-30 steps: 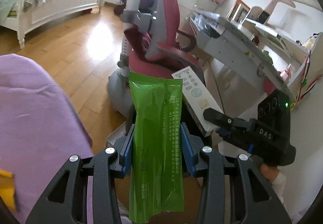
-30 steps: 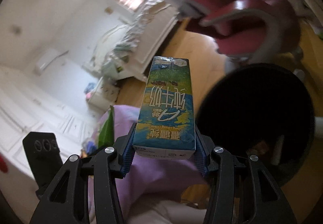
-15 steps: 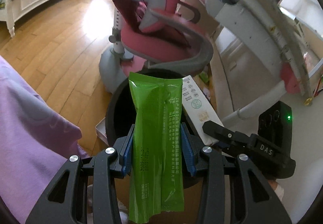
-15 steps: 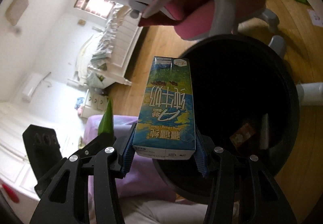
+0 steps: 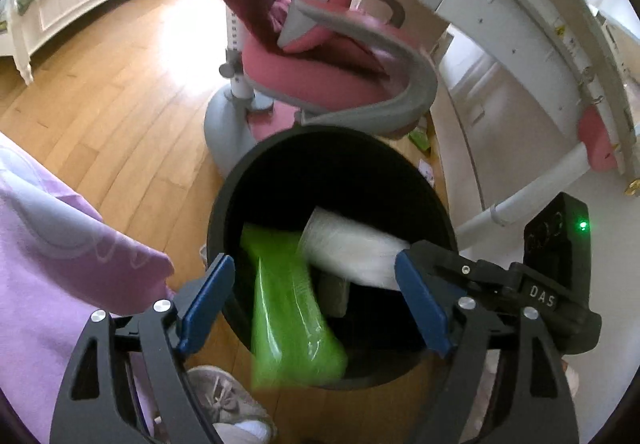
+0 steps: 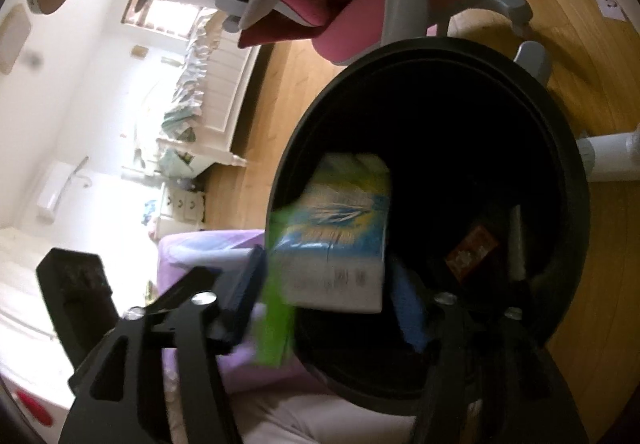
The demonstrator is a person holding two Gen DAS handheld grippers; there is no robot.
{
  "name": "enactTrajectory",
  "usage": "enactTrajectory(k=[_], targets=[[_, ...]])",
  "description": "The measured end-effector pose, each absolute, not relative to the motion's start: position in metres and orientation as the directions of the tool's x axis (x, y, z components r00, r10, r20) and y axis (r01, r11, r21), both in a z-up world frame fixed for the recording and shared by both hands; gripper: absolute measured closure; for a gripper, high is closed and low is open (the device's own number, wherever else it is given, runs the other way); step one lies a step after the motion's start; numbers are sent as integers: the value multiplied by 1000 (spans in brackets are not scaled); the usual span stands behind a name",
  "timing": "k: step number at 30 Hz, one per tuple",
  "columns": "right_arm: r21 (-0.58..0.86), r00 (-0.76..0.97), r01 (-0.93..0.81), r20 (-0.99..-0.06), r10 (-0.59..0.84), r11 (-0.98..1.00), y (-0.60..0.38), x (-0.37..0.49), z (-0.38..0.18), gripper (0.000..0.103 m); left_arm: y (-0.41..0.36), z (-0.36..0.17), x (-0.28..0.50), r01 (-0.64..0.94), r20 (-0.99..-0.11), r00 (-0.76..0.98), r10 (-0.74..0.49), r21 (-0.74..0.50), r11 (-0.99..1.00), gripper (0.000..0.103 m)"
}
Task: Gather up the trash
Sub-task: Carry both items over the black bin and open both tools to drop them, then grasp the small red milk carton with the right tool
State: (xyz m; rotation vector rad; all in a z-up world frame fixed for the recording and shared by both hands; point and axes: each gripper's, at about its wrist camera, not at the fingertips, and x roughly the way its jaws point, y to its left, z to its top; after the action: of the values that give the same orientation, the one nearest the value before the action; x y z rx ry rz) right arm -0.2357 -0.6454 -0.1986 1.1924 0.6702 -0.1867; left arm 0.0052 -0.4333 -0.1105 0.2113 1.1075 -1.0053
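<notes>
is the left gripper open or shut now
Open. The left gripper has just been opening; its blue pads stand clear of the blurred green packet over the black bin.

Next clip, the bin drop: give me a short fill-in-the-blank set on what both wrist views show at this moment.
1. The green packet, blurred, drops between the open left gripper into the black ____.
2. The milk carton between the right gripper's pads looks blurred and ____ of their grip.
3. Behind the trash bin stands a pink and grey ____.
4. The floor is made of ____.

Missing words: trash bin; free; chair; wood
</notes>
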Motion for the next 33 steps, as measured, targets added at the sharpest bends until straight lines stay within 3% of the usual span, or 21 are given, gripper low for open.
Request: enactTrajectory(k=[10, 20, 25, 29, 33], targets=[[776, 788, 450, -578, 213, 443, -625, -222, -176, 33, -391, -74, 3, 734, -772, 108, -627, -364, 574, 21], [740, 767, 337, -574, 285, 582, -569, -173, -124, 33, -245, -22, 27, 612, -673, 328, -663, -383, 692, 21], [702, 736, 206, -571, 365, 682, -513, -130, -86, 33, -143, 0, 47, 533, -641, 515, -569, -280, 798, 21], [645, 696, 80, -582, 421, 760, -454, -93, -56, 33, -58, 6, 64, 454, -621, 676, -397, -73, 888, 12], [593, 655, -33, -596, 465, 805, -395, -57, -33, 33, 4, 4, 87, 455, -616, 710, -340, 33, 890, 12]])
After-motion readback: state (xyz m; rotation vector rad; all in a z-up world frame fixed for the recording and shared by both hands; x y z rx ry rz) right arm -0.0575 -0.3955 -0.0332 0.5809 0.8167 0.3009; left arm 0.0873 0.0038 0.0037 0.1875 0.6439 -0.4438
